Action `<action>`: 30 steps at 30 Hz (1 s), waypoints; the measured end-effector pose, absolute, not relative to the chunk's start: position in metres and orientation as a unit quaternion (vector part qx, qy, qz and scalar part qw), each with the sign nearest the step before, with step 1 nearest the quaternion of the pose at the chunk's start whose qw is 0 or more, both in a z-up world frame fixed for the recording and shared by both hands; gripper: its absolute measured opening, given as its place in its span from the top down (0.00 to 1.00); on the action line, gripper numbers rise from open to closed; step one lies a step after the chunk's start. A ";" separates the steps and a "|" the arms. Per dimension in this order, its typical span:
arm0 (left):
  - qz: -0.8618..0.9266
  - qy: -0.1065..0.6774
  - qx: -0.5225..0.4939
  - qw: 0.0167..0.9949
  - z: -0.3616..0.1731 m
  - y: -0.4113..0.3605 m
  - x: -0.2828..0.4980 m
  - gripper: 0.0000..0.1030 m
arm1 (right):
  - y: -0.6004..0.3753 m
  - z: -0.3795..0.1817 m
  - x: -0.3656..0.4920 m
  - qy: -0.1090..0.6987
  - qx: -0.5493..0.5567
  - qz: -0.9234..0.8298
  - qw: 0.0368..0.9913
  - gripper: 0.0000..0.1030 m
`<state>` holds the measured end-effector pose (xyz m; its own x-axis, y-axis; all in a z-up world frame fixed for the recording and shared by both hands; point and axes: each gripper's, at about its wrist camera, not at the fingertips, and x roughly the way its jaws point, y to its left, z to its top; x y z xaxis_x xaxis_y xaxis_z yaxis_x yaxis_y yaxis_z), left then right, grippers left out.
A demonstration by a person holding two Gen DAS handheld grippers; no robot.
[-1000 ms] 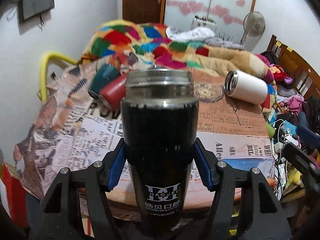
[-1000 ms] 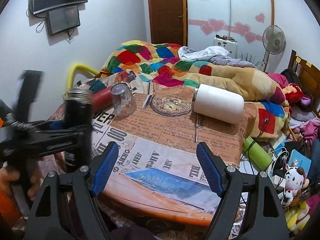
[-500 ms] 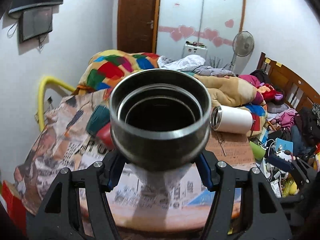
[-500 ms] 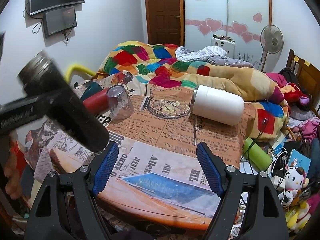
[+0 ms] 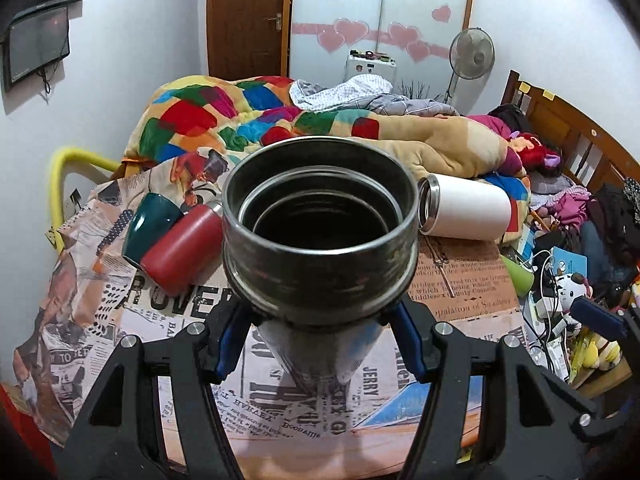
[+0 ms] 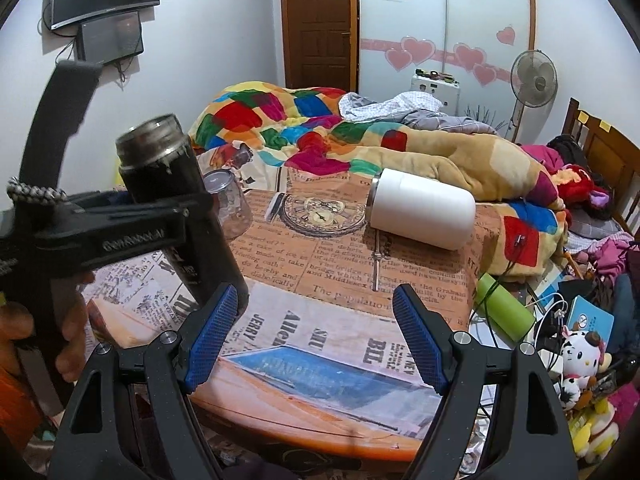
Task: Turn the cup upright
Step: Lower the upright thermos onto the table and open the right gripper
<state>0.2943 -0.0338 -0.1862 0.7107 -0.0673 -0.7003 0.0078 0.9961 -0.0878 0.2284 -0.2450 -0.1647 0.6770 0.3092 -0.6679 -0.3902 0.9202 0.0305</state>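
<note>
My left gripper (image 5: 318,340) is shut on a black steel tumbler (image 5: 320,232). The tumbler's open mouth points up and toward the left wrist camera. In the right wrist view the tumbler (image 6: 176,200) is tilted, mouth up and to the left, held above the left part of the table by the left gripper (image 6: 120,232). My right gripper (image 6: 312,336) is open and empty over the table's front edge. A white cup (image 6: 420,212) lies on its side at the back right; it also shows in the left wrist view (image 5: 464,212).
A red cup (image 5: 176,256) and a dark green cup (image 5: 150,224) lie on their sides at the back left. A clear glass (image 6: 230,204) stands mouth down behind the tumbler. The newspaper-covered table (image 6: 340,320) abuts a bed with a patchwork quilt (image 6: 280,120). Clutter fills the floor at right.
The left gripper has swung the black tumbler from hanging straight down to tilted with its mouth up, and brought it lower over the table. The right gripper has barely moved.
</note>
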 end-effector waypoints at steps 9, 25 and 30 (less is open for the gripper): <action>-0.041 0.389 -0.015 0.920 -0.183 -0.043 0.288 0.38 | -0.247 -0.155 0.222 0.346 -0.047 0.186 0.919 0.25; -0.047 0.239 -0.012 0.970 -0.047 -0.019 0.151 0.27 | -0.259 -0.055 0.139 0.200 -0.013 0.188 0.961 0.25; -0.033 0.167 -0.018 0.985 -0.012 -0.008 0.091 0.25 | -0.261 -0.022 0.101 0.134 0.014 0.206 0.969 0.25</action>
<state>0.0910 -0.0076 -0.0120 0.9418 -0.0712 -0.3285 0.0590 0.9972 -0.0469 0.1007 -0.2614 -0.0221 0.8796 0.4025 -0.2536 -0.3949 0.9150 0.0827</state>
